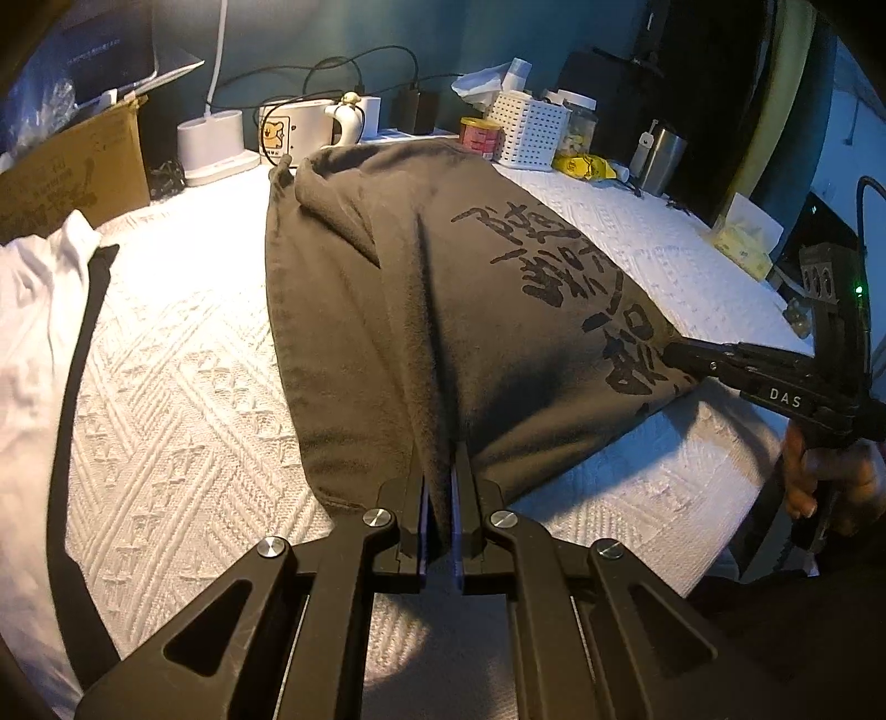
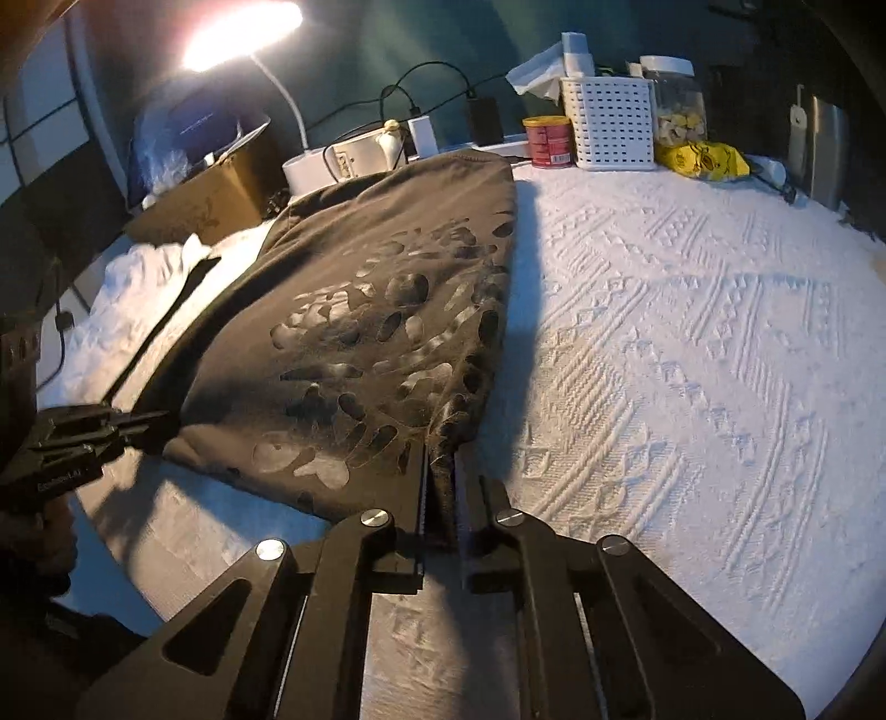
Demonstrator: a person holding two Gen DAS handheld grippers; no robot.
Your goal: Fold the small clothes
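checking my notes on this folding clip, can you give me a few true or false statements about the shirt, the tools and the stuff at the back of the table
1. Both tools are shut on the dark shirt. True: the left tool and the right tool each pinch its near edge.
2. The shirt is plain, with no print. False: it carries a dark printed graphic.
3. A white garment with a black stripe lies on the table beside the dark shirt, on its left in the left wrist view. True.
4. The white perforated basket stands on top of the shirt. False: it stands on the table behind it, next to a red can.
5. The lamp is switched off. False: it glows brightly.
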